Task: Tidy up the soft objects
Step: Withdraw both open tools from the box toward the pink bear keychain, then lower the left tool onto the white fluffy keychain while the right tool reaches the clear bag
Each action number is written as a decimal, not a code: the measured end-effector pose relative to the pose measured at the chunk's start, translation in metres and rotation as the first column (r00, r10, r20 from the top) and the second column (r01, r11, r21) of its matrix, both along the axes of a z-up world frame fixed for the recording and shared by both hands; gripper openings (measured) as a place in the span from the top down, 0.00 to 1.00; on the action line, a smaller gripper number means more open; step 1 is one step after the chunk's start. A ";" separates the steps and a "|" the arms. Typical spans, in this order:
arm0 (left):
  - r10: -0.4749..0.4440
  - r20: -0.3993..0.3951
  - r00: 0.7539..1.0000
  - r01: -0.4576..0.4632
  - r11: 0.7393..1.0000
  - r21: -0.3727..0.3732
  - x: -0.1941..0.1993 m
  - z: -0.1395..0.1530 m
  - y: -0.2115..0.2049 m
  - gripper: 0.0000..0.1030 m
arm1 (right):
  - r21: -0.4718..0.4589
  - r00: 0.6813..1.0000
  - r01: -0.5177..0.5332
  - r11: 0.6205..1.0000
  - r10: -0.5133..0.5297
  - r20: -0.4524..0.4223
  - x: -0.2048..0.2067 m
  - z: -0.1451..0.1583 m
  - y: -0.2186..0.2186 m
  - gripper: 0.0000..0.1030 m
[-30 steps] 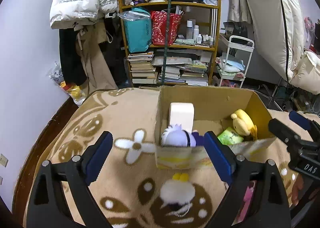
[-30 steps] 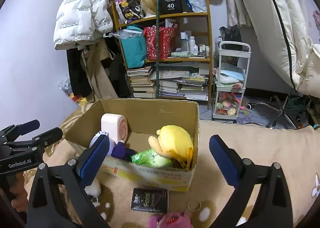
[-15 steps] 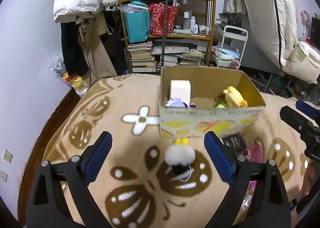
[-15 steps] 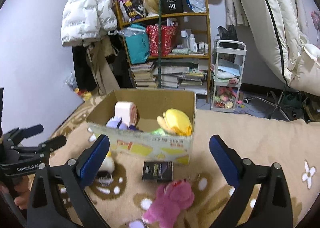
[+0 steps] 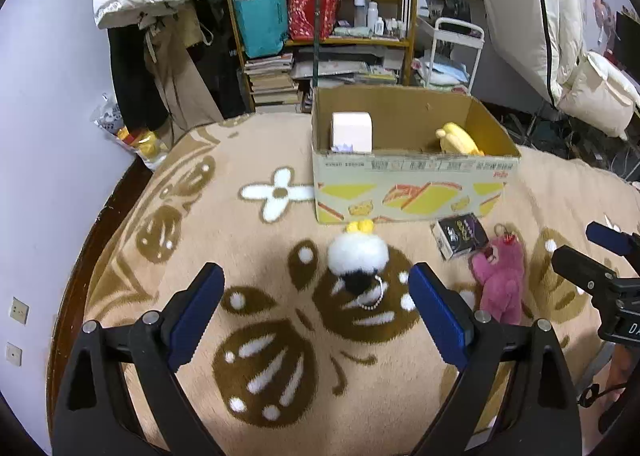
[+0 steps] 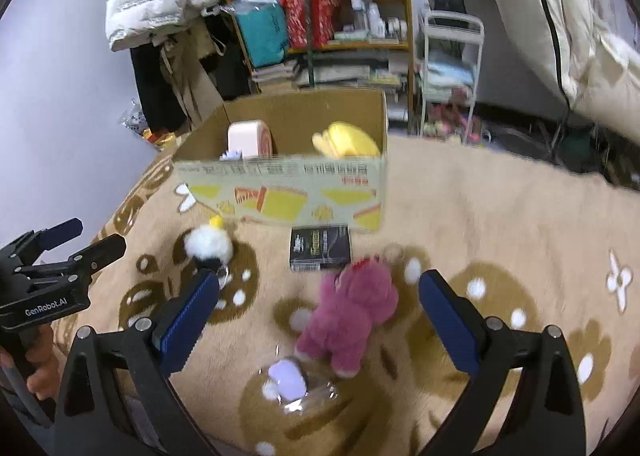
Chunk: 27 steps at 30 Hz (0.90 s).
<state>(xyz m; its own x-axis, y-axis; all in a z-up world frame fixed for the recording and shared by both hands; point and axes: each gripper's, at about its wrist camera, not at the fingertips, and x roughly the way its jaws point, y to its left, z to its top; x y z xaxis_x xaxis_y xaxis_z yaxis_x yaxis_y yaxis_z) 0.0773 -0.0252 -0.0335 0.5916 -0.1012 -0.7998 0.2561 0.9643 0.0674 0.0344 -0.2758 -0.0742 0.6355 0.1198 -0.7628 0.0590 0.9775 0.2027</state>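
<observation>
Item: pink plush (image 6: 352,312), lying on the patterned blanket (image 5: 248,256) at lower centre of the right wrist view, between my right gripper (image 6: 316,320) fingers but untouched; those fingers stood wide apart, holding nothing.

Item: white pompom toy (image 5: 358,254) with a black underside and a bead chain, centre of the left wrist view, just ahead of my left gripper (image 5: 316,308), whose fingers were also spread wide and empty.

Item: small pale lilac toy (image 6: 286,378), in clear wrapping by my guess, at bottom centre of the right view, near the pink plush.

Item: cardboard box (image 5: 412,184), upper centre, already holding a yellow plush (image 5: 458,138) and a pink roll cushion (image 5: 352,132).

Item: dark card pack (image 5: 460,234), lying between box and pink plush; not soft, I judged.

Risk noted: the right view was blurred, so I could misplace the fingers and pinch blanket pile instead of plush. The bead chain could snag.
</observation>
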 end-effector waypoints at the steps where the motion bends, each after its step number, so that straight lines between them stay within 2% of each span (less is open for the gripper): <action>1: -0.002 -0.005 1.000 0.002 1.000 0.003 0.001 -0.002 0.000 0.10 | 0.007 1.000 0.002 1.000 -0.002 -0.018 0.000 -0.004 0.000 0.00; 9: -0.034 -0.072 0.997 0.035 0.999 0.007 0.008 -0.020 -0.009 0.10 | -0.012 0.995 -0.002 1.000 0.001 -0.097 -0.003 -0.022 0.010 0.00; 16: -0.088 -0.128 0.988 0.089 0.996 0.001 0.025 -0.035 -0.020 0.11 | 0.010 0.986 0.011 1.000 -0.009 -0.166 -0.003 -0.038 0.015 0.00; 27: -0.174 -0.222 0.959 0.185 0.982 0.028 0.058 -0.053 -0.040 0.11 | 0.065 0.960 0.012 0.998 0.006 -0.279 0.005 -0.069 0.023 0.00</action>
<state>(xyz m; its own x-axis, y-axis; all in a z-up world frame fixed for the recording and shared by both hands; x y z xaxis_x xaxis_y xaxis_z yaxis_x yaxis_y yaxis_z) 0.1349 -0.0656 -0.0868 0.3788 -0.1482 -0.9135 0.4386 0.8980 0.0362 0.0396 -0.2524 -0.1428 0.3995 0.1736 -0.9002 0.1252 0.9624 0.2411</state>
